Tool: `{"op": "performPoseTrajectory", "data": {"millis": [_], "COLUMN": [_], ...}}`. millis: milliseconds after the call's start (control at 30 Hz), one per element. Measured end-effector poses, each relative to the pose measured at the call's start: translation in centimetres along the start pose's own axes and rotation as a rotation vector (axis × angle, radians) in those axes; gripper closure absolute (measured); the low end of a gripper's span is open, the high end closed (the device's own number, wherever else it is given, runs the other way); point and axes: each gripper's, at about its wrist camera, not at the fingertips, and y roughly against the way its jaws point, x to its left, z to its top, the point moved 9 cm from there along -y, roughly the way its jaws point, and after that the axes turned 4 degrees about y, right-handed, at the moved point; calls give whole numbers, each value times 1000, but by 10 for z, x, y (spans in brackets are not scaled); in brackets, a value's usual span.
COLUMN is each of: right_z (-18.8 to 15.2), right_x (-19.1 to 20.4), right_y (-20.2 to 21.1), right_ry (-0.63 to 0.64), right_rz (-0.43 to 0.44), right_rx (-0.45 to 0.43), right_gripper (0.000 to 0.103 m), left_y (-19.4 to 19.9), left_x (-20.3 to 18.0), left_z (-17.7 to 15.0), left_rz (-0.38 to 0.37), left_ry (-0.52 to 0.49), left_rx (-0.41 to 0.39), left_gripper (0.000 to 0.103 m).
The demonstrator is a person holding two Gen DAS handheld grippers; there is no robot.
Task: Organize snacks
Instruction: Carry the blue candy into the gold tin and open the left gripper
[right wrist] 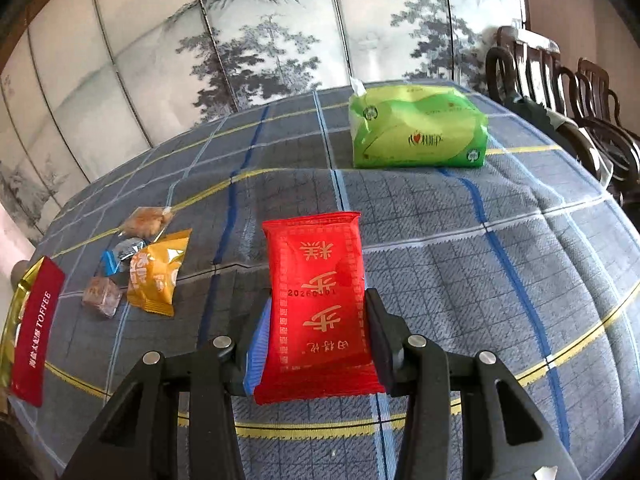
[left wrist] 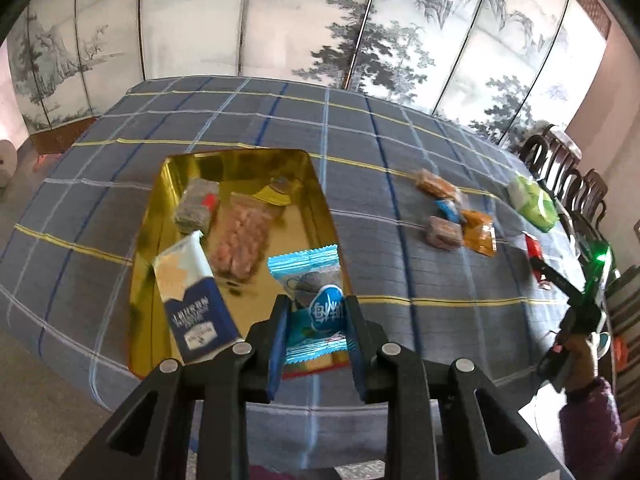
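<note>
Left wrist: left claw pinches the light, crinkly blue packet above the gold tin; right claw clamps the soft red packet mid-body.

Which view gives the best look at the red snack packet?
The right wrist view: the red packet fills the centre, clamped in the right gripper, its gold print legible. The left wrist view shows only a small red sliver at the far right, partly hidden by that gripper.
</note>
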Motion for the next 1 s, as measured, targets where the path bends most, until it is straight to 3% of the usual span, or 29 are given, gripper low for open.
{"op": "performPoseTrajectory", "data": {"millis": [333, 767, 867, 933, 1000], "right_z": [-3, -2, -2, -3, -3], "right_x": [-5, -2, -3, -3, -3], "right_y": [-8, -9, -9, -9, -9], "right_ry": [-30, -16, -16, -11, -9], "right_rz": [-4, -18, -18, -23, -26], "right_rx": [37, 43, 43, 45, 45], "right_gripper": [62, 62, 62, 62, 62], "left_y": [-39, -55, -56, -55, -51], "left_x": [17, 18, 21, 24, 27], "left_z": [4, 7, 6, 6, 7], "left_rz": [21, 54, 52, 56, 69], "left_ry": [26, -6, 4, 17, 28], "left_rx": [52, 57, 64, 56, 35], "left_gripper": [76, 75, 65, 50, 49]}}
